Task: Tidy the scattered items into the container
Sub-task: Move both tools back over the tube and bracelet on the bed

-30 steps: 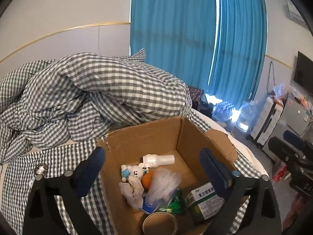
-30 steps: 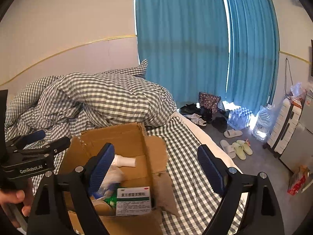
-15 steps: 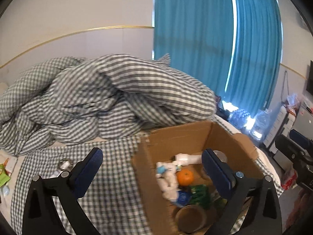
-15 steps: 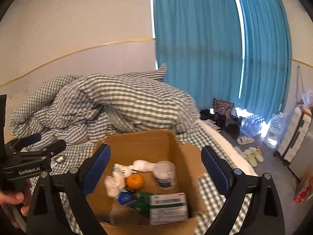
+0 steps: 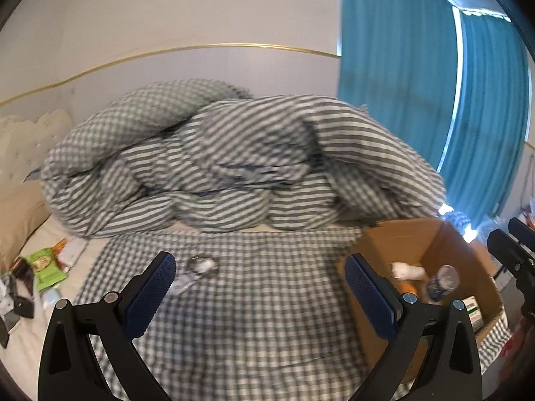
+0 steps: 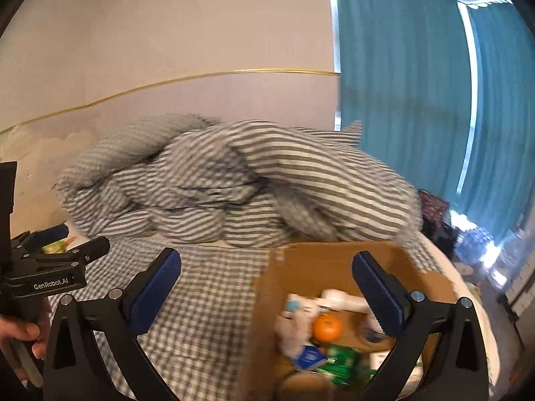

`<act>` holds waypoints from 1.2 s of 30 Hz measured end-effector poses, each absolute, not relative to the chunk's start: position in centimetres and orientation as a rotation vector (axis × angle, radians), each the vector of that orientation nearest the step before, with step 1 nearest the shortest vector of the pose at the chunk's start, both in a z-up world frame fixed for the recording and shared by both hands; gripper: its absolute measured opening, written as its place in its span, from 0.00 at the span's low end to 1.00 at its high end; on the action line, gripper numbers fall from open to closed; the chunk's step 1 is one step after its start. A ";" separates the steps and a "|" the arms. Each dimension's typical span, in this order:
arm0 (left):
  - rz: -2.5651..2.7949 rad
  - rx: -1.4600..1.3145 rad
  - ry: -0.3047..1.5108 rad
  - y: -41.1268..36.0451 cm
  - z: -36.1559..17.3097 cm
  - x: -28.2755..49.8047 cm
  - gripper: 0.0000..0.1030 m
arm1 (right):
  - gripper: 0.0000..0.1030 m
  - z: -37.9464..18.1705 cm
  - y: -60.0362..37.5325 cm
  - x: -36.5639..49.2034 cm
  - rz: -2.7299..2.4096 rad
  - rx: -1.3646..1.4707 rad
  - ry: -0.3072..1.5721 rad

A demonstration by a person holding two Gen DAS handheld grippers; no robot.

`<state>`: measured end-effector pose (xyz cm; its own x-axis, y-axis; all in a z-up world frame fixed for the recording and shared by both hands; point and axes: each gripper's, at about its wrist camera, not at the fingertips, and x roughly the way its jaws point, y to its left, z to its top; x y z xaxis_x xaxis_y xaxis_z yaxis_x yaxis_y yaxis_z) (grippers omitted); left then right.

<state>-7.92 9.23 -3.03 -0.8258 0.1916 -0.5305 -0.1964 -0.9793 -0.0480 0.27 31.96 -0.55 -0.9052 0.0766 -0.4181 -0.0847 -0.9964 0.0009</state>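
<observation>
An open cardboard box [image 5: 434,234] [image 6: 334,257] stands on the checked bed sheet [image 5: 267,284] and holds an orange [image 6: 327,329], a white bottle [image 6: 341,299], a green packet [image 6: 341,357] and other small items. My left gripper [image 5: 257,290] is open and empty above the sheet, left of the box. A small shiny item with a label [image 5: 197,270] lies on the sheet between its fingers. A green packet [image 5: 45,264] and other loose items lie at the far left. My right gripper [image 6: 267,290] is open and empty over the box's left wall.
A crumpled checked duvet [image 5: 234,160] is piled behind the box. A beige pillow [image 5: 16,214] lies at the left. Teal curtains [image 5: 434,83] hang at the right. The left gripper shows in the right wrist view [image 6: 50,264].
Both grippers have swung left, away from the box, so the box has shifted to the right in both views. The loose items at the left came into view. Both stay open.
</observation>
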 end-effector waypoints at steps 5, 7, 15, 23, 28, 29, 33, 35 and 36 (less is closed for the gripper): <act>2.891 -0.847 -0.021 3.9 -3.7 -8.3 1.00 | 1.00 -1.0 26.8 -1.9 3.062 -0.685 -0.024; 2.916 -0.864 -0.047 1.6 -4.1 -8.5 1.00 | 1.00 -1.3 25.0 -2.7 3.086 -0.700 -0.046; 2.985 -0.907 -0.103 -4.2 -5.6 -9.4 1.00 | 1.00 -3.1 19.6 -5.9 3.148 -0.784 -0.112; 3.000 -0.953 -0.180 -8.3 -7.7 -10.9 1.00 | 1.00 -5.7 16.2 -10.1 3.179 -0.876 -0.169; 2.989 -1.006 -0.203 -9.7 -10.4 -12.8 1.00 | 1.00 -8.1 14.3 -13.4 3.192 -0.951 -0.215; 2.988 -1.014 -0.195 -9.8 -10.9 -13.1 1.00 | 1.00 -8.5 14.0 -13.8 3.196 -0.954 -0.218; 2.994 -1.048 -0.151 -10.1 -12.9 -14.6 1.00 | 1.00 -10.8 12.5 -16.6 3.230 -1.016 -0.245; 2.995 -1.057 -0.133 -10.3 -13.7 -15.2 1.00 | 1.00 -12.2 11.7 -18.2 3.239 -1.072 -0.265; 2.997 -1.059 -0.120 -10.3 -14.1 -15.5 1.00 | 1.00 -13.0 11.2 -19.0 3.249 -1.096 -0.280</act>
